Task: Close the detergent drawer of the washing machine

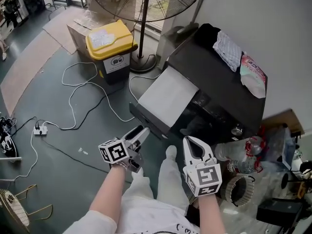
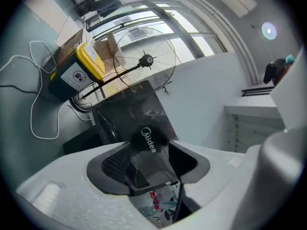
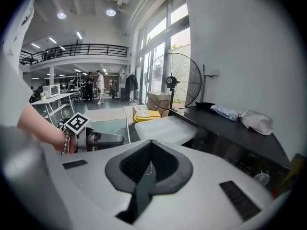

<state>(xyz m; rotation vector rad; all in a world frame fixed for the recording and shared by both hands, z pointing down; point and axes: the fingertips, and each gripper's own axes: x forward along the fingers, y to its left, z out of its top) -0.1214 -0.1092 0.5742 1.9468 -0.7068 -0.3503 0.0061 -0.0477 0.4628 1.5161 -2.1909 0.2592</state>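
Observation:
The black washing machine (image 1: 219, 82) stands at the upper right, with a cloth and a plastic bag on its top. A white-topped part (image 1: 168, 99) juts out from its near left end, over a dark drawer-like front (image 1: 146, 120). My left gripper (image 1: 139, 135) hangs just below that front, apart from it. It is open and empty, and the machine's glossy black face (image 2: 144, 114) shows through the gap. My right gripper (image 1: 196, 147) is in front of the dark control panel (image 1: 209, 108), its fingers together with nothing between them. In the right gripper view the left gripper (image 3: 103, 139) shows at the left.
A yellow-lidded bin (image 1: 109, 43), cardboard boxes (image 1: 80, 26) and a standing fan (image 1: 141, 57) are beyond the machine. White cables (image 1: 73, 111) and a power strip (image 1: 40, 129) lie on the floor at the left. Bottles and clutter (image 1: 243, 155) crowd the right. The person's white-trousered legs (image 1: 163, 179) are below.

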